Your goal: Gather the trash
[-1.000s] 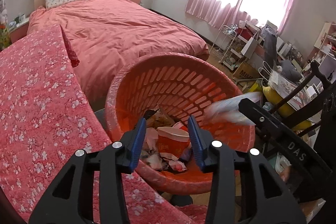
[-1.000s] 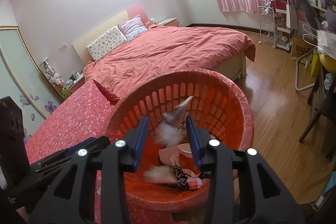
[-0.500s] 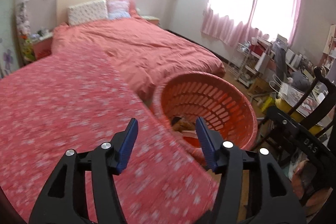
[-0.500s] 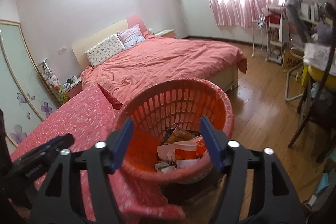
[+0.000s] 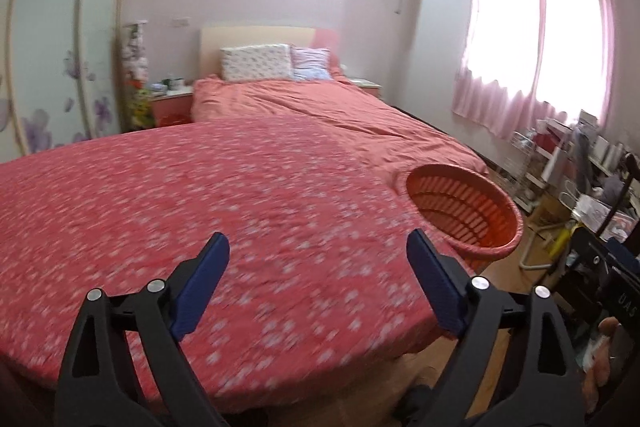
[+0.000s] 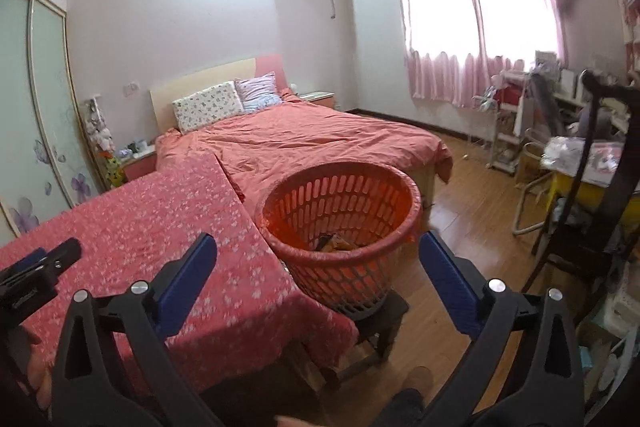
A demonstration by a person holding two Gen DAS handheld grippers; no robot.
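An orange slatted basket stands on a dark stool beside a table with a red flowered cloth. A little trash shows at its bottom. In the left wrist view the basket is at the right, past the cloth. My left gripper is open and empty above the cloth. My right gripper is open and empty, held back from the basket. The left gripper also shows in the right wrist view at the far left.
A bed with a red cover lies behind the table and basket. A dark wooden chair and a cluttered desk stand at the right. Wood floor lies between. A sliding wardrobe is at the left.
Both grippers opened wide and pulled back and up from the basket. The white scrap that the right gripper dropped is now in the basket. The left view swung over the cloth.
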